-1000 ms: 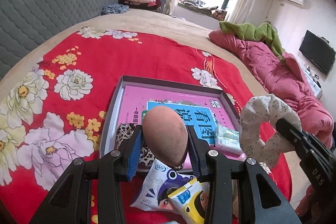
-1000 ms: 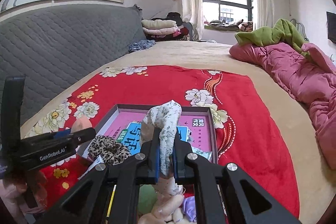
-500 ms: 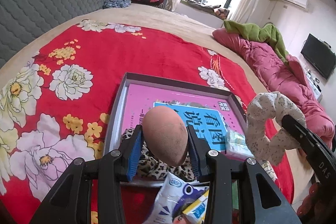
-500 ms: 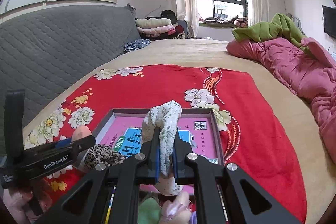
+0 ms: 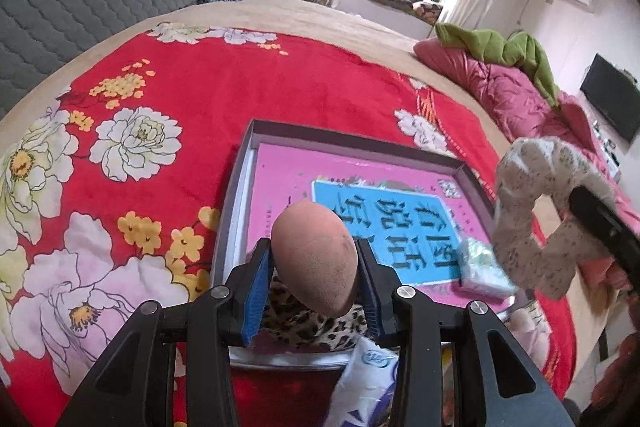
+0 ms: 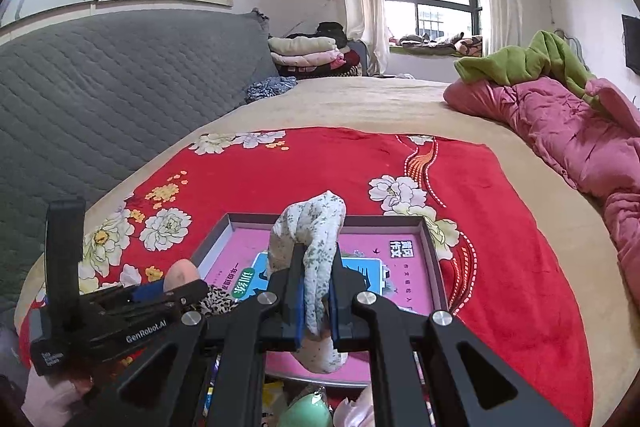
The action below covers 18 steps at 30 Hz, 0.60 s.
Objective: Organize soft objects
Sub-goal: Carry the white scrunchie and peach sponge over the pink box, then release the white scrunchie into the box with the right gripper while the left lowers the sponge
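- The left gripper [image 5: 316, 267] has its 2 blue pads clamped on a peach egg-shaped sponge [image 5: 314, 259], held over the near end of the grey tray [image 5: 360, 143]
- The right gripper [image 6: 318, 301] is pinched tight on a floral scrunchie [image 6: 316, 239], also above the tray
- A leopard-print scrunchie [image 5: 308, 323] and a small wrapped pack [image 5: 482, 267] lie in the tray on a pink book [image 5: 288, 179]
- The tray sits on a red floral blanket [image 5: 200, 99]

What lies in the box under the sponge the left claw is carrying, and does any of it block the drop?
Partly. The leopard scrunchie lies in the box's near end, directly below the sponge in the left claw. A tissue pack sits at the right. The pink booklet beyond looks uncovered.
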Each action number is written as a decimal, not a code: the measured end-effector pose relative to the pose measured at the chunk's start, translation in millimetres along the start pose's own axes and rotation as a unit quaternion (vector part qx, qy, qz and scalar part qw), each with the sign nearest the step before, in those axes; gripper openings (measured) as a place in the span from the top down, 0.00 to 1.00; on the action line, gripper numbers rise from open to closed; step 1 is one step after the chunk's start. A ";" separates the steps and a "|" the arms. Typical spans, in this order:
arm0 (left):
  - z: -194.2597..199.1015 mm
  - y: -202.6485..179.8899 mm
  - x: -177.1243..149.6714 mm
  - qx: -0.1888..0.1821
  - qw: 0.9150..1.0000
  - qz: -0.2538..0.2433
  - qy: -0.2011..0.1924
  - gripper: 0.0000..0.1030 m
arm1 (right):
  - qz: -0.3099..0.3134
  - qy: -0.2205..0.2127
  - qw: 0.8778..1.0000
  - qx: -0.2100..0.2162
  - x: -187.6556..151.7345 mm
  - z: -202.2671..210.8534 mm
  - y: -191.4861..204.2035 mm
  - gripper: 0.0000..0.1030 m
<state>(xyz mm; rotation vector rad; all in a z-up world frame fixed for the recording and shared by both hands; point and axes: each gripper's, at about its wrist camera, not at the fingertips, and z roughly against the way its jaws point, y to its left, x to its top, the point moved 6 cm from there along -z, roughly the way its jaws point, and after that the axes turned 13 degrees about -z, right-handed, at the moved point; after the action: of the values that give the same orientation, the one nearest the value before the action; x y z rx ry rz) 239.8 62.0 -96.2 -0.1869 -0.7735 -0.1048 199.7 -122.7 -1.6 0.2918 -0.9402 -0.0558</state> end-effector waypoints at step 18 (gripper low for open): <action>-25.6 5.7 -24.7 -0.014 0.998 0.000 0.053 0.60 | -0.026 0.030 0.999 0.022 -10.7 -18.6 3.7 0.91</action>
<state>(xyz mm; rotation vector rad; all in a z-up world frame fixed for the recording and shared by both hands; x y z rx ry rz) 240.6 62.9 -132.2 -0.2065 -0.6657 -0.1245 208.0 -113.1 -19.4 0.3573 -0.8758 -0.0746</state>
